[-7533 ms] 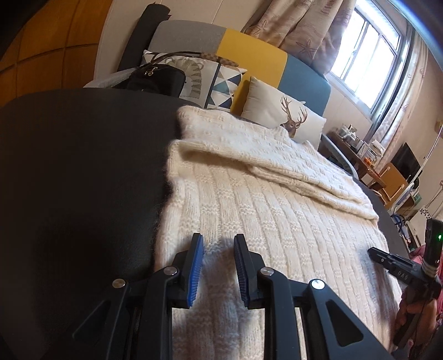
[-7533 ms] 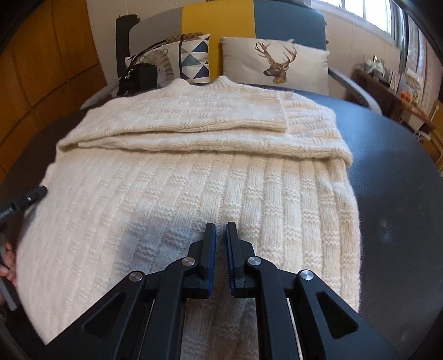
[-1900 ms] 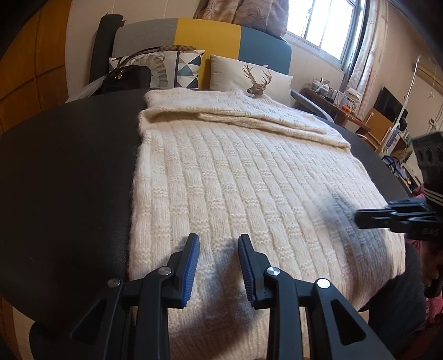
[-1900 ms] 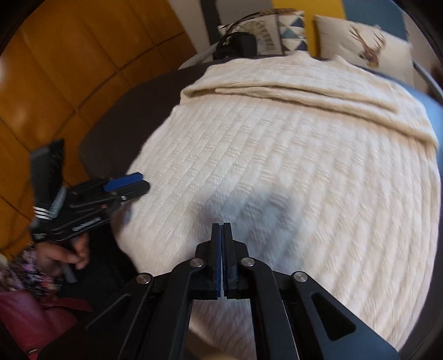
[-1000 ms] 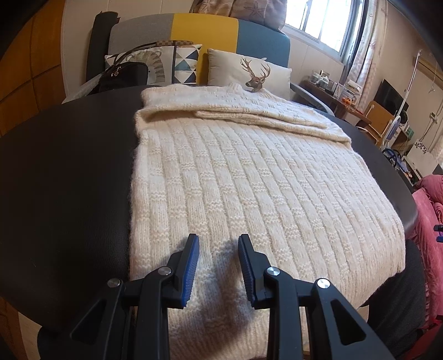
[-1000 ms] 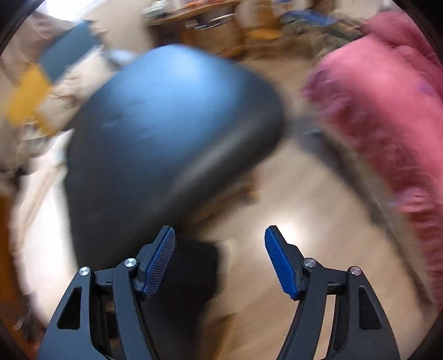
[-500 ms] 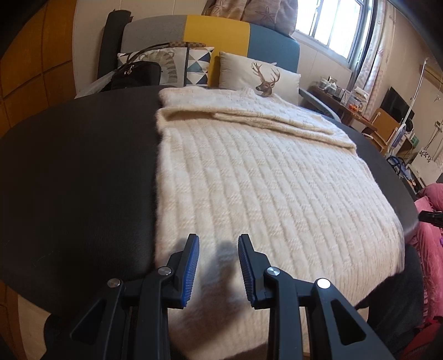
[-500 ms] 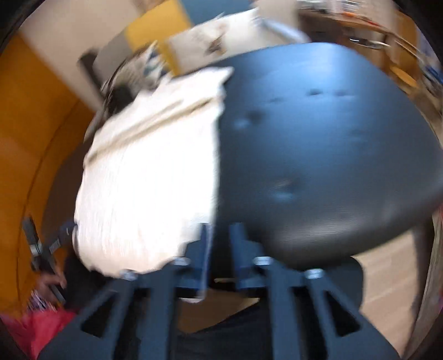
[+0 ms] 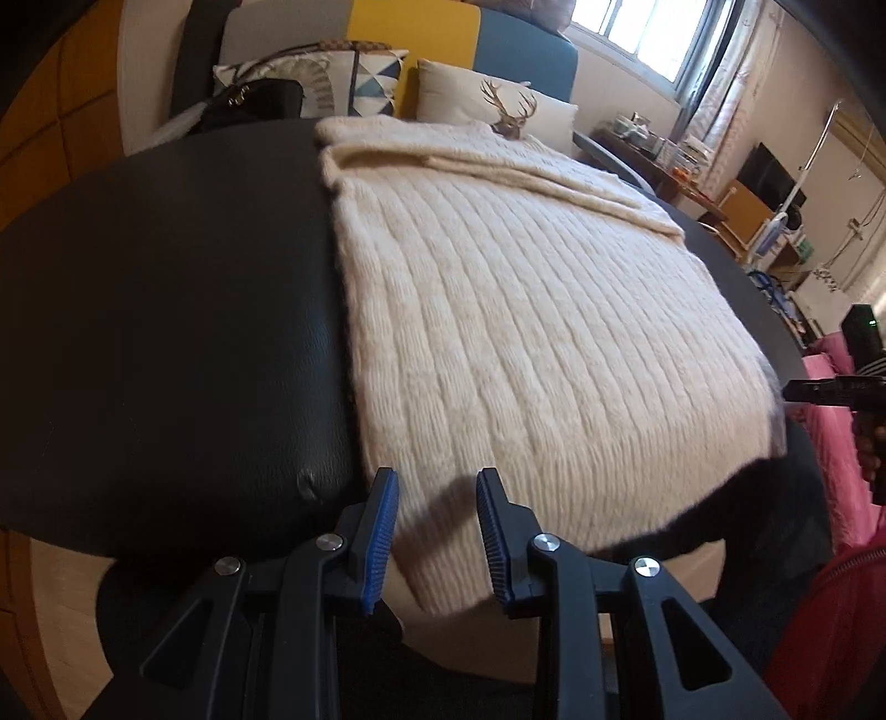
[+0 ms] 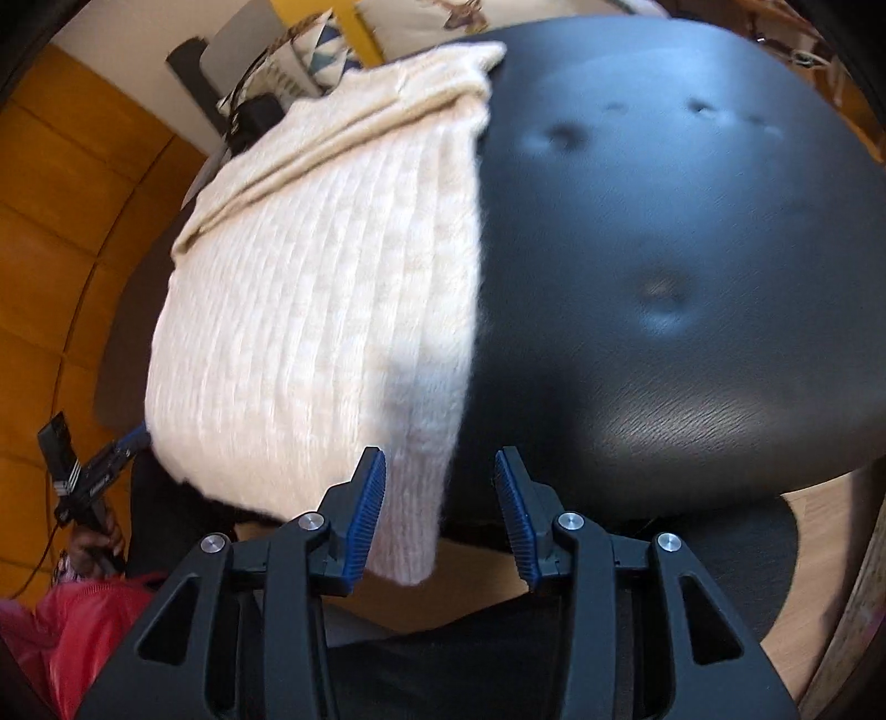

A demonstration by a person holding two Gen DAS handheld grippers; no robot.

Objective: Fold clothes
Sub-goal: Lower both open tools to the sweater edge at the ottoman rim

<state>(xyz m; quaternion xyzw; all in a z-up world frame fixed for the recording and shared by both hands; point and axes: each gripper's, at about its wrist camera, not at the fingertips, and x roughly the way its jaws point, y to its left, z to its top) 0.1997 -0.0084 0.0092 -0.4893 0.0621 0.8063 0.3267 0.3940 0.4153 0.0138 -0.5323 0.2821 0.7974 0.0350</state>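
the black padded table [image 9: 166, 310] was the biggest thing in front of me, round-edged and dimpled, and it filled most of both wrist views. behind it stood a sofa [image 9: 421, 33] with grey, yellow and blue back panels, carrying a deer-print cushion [image 9: 498, 108], a triangle-patterned cushion [image 9: 365, 75] and a black handbag [image 9: 255, 102].

the cream knit sweater [image 9: 526, 332] lay flat on the table, its ribs running toward me, with the sleeves folded across its far end near the sofa. its near hem hung over the table's front edge.

my left gripper [image 9: 436, 523] sat at the near left corner of the sweater. its blue-padded jaws stood apart, with the drooping hem showing between them, and as far as i could see the pads were not pressing the knit.

my right gripper [image 10: 440, 509] was at the opposite near corner. its jaws were opening, with the hanging corner of the hem between them and closer to the left pad; i saw no pinch on the fabric.

each gripper showed small at the edge of the other's view, with a hand [image 10: 91, 545] on the left one's grip. pink fabric [image 9: 830, 443] lay low at the right in the left wrist view.
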